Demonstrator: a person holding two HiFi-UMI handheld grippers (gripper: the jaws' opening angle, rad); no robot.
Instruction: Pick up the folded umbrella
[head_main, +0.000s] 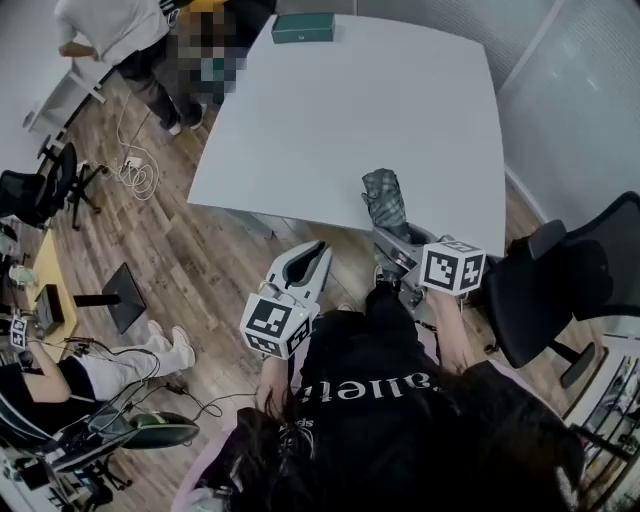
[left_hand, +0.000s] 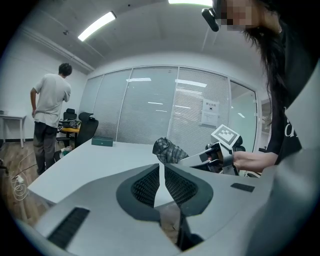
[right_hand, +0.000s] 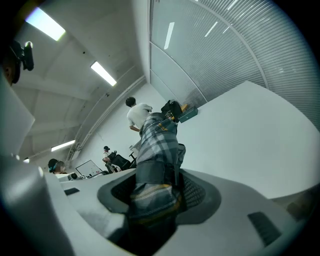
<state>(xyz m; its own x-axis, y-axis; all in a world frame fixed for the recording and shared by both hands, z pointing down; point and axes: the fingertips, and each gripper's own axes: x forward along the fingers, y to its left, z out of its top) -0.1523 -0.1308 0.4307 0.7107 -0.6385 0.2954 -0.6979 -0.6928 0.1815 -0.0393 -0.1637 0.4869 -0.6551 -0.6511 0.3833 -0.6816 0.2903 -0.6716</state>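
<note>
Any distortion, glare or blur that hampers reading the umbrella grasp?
Head view: evenly lit, sharp, mildly wide-angle. Left gripper view: strong fisheye, dark corners, glaring ceiling strips. Right gripper view: same fisheye; folded umbrella between the fingers looks soft.

We are holding the umbrella (head_main: 384, 196) in the right gripper (head_main: 393, 232), at the near edge of the table (head_main: 380, 110). The left gripper (head_main: 316, 250) is hanging just left, off the table. A box (head_main: 303, 27) is lying at the far edge. A chair (head_main: 560, 285) is standing right.
</note>
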